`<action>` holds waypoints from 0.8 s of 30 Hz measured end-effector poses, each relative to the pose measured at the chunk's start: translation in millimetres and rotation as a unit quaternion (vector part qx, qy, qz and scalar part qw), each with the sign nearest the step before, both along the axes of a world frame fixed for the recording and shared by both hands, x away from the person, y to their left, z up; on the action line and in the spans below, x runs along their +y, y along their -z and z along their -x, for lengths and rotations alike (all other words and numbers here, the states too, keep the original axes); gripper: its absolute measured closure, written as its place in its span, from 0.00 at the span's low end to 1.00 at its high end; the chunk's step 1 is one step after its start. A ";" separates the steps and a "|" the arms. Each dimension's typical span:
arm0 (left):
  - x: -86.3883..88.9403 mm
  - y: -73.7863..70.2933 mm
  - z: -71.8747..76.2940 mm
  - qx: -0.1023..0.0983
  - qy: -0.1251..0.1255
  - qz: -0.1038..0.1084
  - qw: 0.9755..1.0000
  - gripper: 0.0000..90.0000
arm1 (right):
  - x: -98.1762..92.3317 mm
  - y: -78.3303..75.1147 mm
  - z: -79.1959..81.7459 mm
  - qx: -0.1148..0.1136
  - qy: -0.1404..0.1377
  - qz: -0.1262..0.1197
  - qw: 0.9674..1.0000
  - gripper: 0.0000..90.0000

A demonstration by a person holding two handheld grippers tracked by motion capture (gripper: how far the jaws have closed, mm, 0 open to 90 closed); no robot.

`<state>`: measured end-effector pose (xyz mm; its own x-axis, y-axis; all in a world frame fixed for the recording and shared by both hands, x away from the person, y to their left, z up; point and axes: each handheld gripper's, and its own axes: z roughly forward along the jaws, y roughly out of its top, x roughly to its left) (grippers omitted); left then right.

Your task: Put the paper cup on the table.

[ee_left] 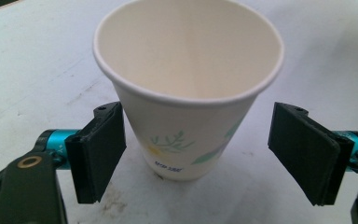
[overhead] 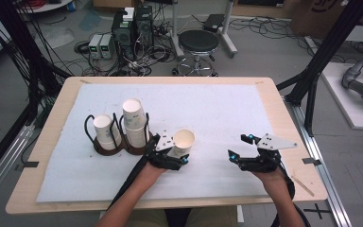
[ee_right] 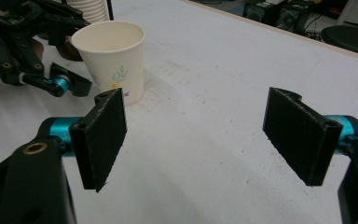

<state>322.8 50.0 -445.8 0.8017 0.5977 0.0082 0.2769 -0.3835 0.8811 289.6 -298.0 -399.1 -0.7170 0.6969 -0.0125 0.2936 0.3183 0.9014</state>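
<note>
- We see one paper cup (ee_left: 186, 93) standing upright on the white mat (overhead: 217, 113), alone, to the right of the wire cup holder (overhead: 116, 142)
- The left gripper (overhead: 172, 153) is just behind this cup, on the person's side, and its jaws stand wide, one on each side of the cup
- In the left gripper view we see a clear gap between the cup wall and the right pad; the left pad is very close to the cup, but we cannot tell if it touches
- The cup shows a small plant print on its side, and its mouth faces up with nothing inside
- The right gripper (overhead: 243, 146) is well apart from the cup, over the right part of the mat, with jaws wide and nothing between them
- In the right gripper view the cup (ee_right: 112, 56) stands far at the upper left, with the left gripper (ee_right: 56, 79) beside it
- The holder has two rings: the left ring holds a short stack of cups (overhead: 105, 130) and the right ring holds a taller stack (overhead: 134, 120)
- The mat covers most of the wooden table (overhead: 52, 118)
</note>
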 end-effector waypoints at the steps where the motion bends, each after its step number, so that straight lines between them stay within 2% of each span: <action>1: 3.3 -1.4 1.7 0.001 0.005 0.004 1.000 0.21 | 0.6 0.0 0.0 0.000 -0.001 0.001 1.000 0.25; 4: 11.1 -5.5 8.3 -0.008 0.017 0.010 1.000 0.21 | 1.1 -0.1 0.0 -0.001 -0.002 0.002 1.000 0.25; 8: 20.7 -12.7 15.6 -0.020 0.025 0.035 0.999 0.21 | 2.0 0.2 0.2 0.001 -0.001 0.001 1.000 0.25; 16: 41.7 -30.0 34.8 -0.036 0.066 0.079 0.994 0.22 | 0.2 -0.5 2.7 0.000 0.004 -0.002 1.000 0.25; 24: 66.4 -34.6 47.6 -0.044 0.068 0.105 0.991 0.22 | 2.1 -1.5 5.8 -0.002 0.004 -0.003 1.000 0.25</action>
